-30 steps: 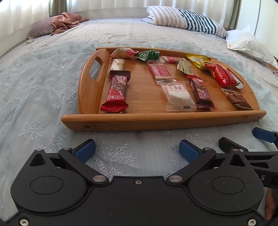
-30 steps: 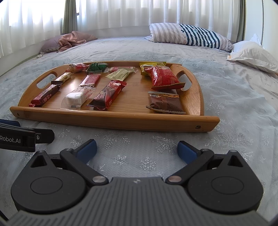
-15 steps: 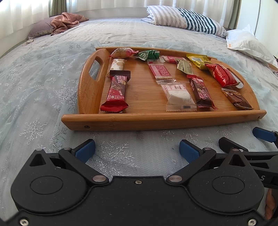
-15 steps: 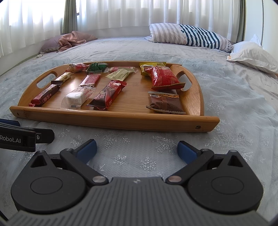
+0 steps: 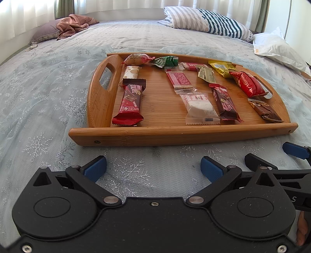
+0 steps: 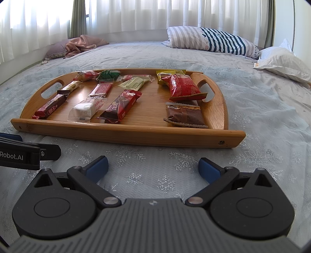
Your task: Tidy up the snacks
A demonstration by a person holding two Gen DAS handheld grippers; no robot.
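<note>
Both the left gripper [image 5: 153,168] and right gripper [image 6: 153,167] gape released above a snowflake-patterned bedspread [image 6: 262,109], curtains [image 6: 136,15] behind.

Sunlit curtained window [image 6: 136,15] behind bed [image 6: 252,109]

Striped pillow [image 6: 211,39], white pillow [image 6: 283,62], pink blanket [image 6: 81,43]

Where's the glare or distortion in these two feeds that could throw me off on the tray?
Left wrist view: the wooden tray is sharp, its front rail bowed by the fisheye, and the red bar shines at its crimped end. Right wrist view: backlit curtains are blown out, and sheen falls on the clear-wrapped white snack. No motion blur in either.
</note>
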